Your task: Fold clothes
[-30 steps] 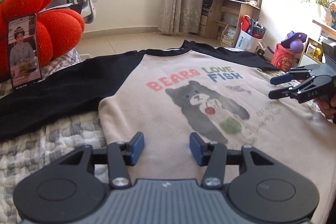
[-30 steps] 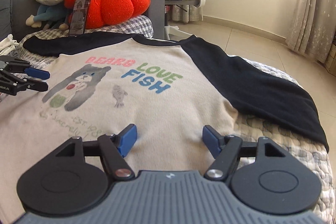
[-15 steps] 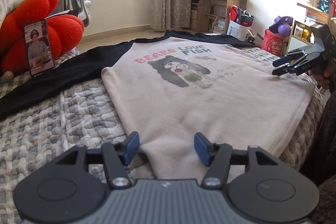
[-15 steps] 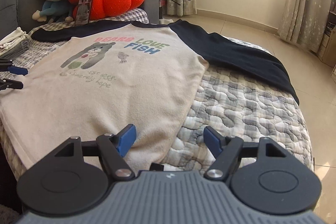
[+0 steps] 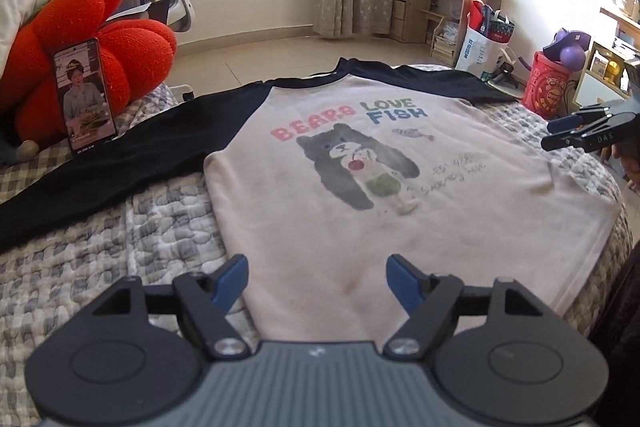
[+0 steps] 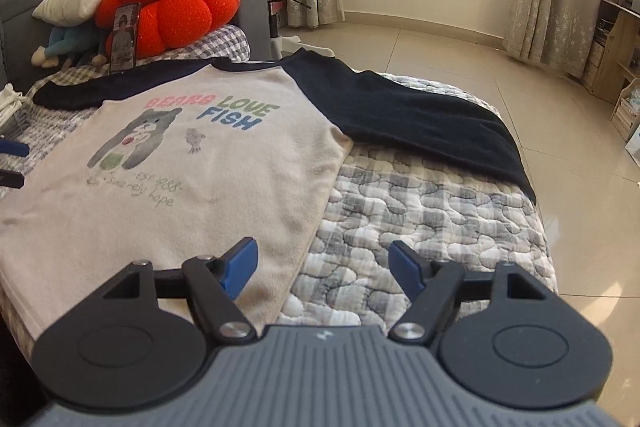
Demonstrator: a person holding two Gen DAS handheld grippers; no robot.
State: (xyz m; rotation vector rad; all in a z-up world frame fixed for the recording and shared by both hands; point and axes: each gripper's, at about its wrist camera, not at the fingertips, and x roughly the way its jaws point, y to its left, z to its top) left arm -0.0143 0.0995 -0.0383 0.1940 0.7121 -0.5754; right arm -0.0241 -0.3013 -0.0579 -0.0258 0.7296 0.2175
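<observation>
left wrist view: the shirt (image 5: 400, 195) lies flat, print up, on the quilt (image 5: 120, 247), black sleeves spread. the left gripper (image 5: 318, 283) hangs over the near hem, jaws opening, pads clear of the cloth. the right gripper (image 5: 560, 135) shows at the far right edge, jaws apart. a phone (image 5: 85, 95) leans on a red cushion (image 5: 132, 59).

right wrist view: the right gripper (image 6: 322, 269) is open and empty over the shirt's (image 6: 192, 179) corner and the quilt (image 6: 420, 207).

A phone (image 5: 85, 95) leans upright against a red cushion (image 5: 132, 55).
</observation>
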